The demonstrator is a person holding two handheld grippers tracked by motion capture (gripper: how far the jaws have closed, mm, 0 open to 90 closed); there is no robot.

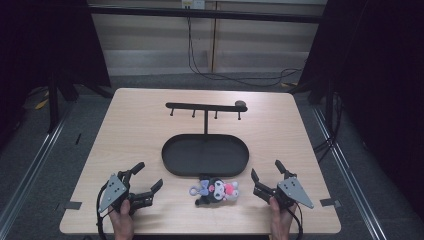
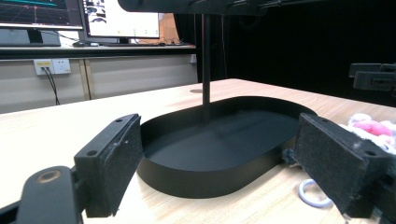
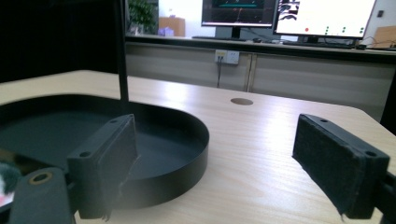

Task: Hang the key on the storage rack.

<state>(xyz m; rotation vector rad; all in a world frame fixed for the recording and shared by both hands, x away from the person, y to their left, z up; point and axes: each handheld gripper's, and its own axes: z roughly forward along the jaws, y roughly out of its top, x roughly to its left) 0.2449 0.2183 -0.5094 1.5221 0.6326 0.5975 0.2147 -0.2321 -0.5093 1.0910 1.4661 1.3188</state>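
A black oval tray (image 1: 172,162) lies at the table's middle, with a thin post rising from it to a hook rail (image 1: 205,106). In front of the tray a small plush toy (image 1: 217,191) in black, pink and lilac lies on the wood, a white ring (image 2: 314,193) at its end. My left gripper (image 1: 150,176) rests open at the near left, its jaws toward the tray (image 2: 205,177), nothing between them. My right gripper (image 1: 266,168) stands open at the near right, jaws wide apart and empty, beside the tray (image 3: 187,163). The plush (image 2: 373,128) lies between the two grippers.
The wooden table (image 1: 135,125) ends close behind both hands. A round hole (image 3: 242,101) sits in the tabletop past the tray. Cables (image 1: 200,65) hang along the wall behind. Dark curtains flank the table, and monitors (image 3: 322,16) stand on a far desk.
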